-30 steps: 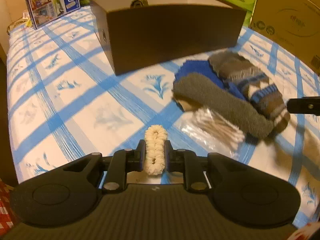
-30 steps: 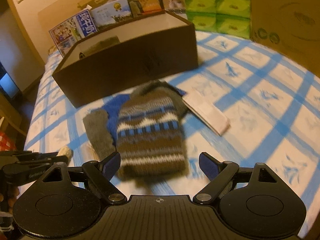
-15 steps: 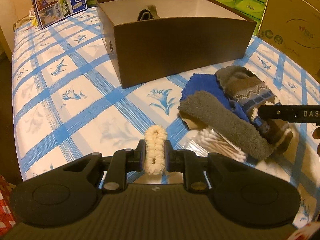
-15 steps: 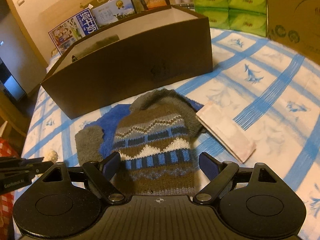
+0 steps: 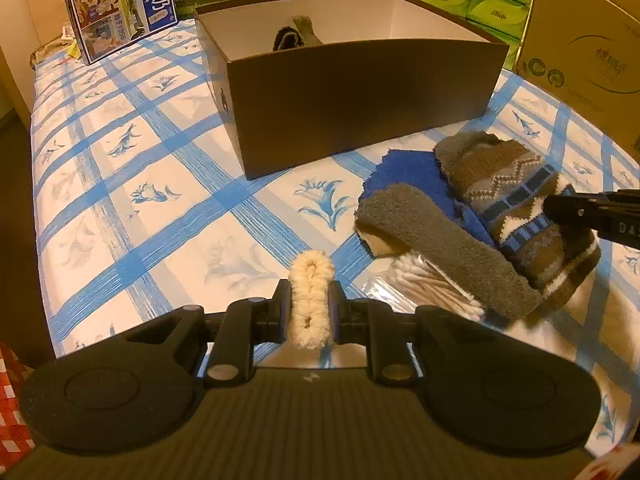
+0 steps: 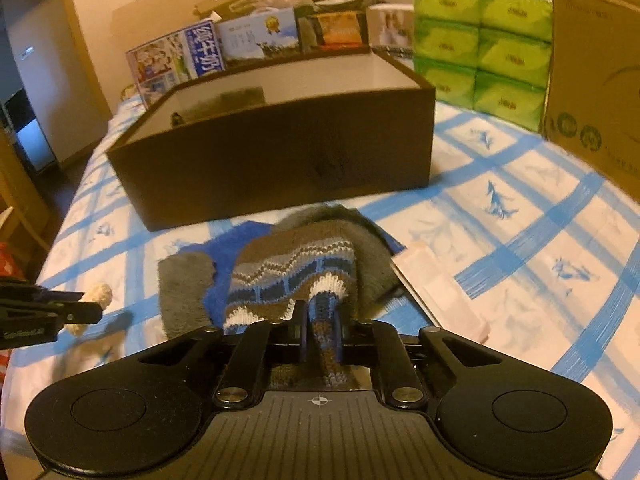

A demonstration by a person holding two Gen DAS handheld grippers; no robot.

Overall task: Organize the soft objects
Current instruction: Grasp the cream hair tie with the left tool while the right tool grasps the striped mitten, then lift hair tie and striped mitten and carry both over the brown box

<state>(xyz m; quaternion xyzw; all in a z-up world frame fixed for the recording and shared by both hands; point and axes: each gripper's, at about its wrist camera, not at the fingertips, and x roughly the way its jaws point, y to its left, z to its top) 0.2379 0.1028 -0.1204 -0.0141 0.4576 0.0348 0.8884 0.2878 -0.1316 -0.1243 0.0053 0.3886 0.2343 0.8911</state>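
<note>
My left gripper (image 5: 310,304) is shut on a cream fluffy scrunchie (image 5: 311,280), held above the blue-checked bedsheet. My right gripper (image 6: 320,326) is shut on the near end of a brown, blue and white patterned knit sock (image 6: 294,276), which lies on a blue towel (image 6: 224,276) beside a grey fuzzy sock (image 6: 182,284). The same pile shows in the left wrist view: patterned sock (image 5: 516,196), grey sock (image 5: 440,240), blue towel (image 5: 408,172). A dark brown open box (image 5: 360,92) stands behind with a sock-like item (image 5: 296,34) inside.
A clear bag of cotton swabs (image 5: 424,280) lies under the grey sock. A pink flat packet (image 6: 440,284) lies right of the pile. Green tissue packs (image 6: 480,40), a large cardboard carton (image 6: 596,60) and milk cartons (image 5: 120,12) line the back.
My right gripper closed on the patterned sock's near end; it was open before. My left gripper kept hold of the scrunchie and rose a little towards the box.
</note>
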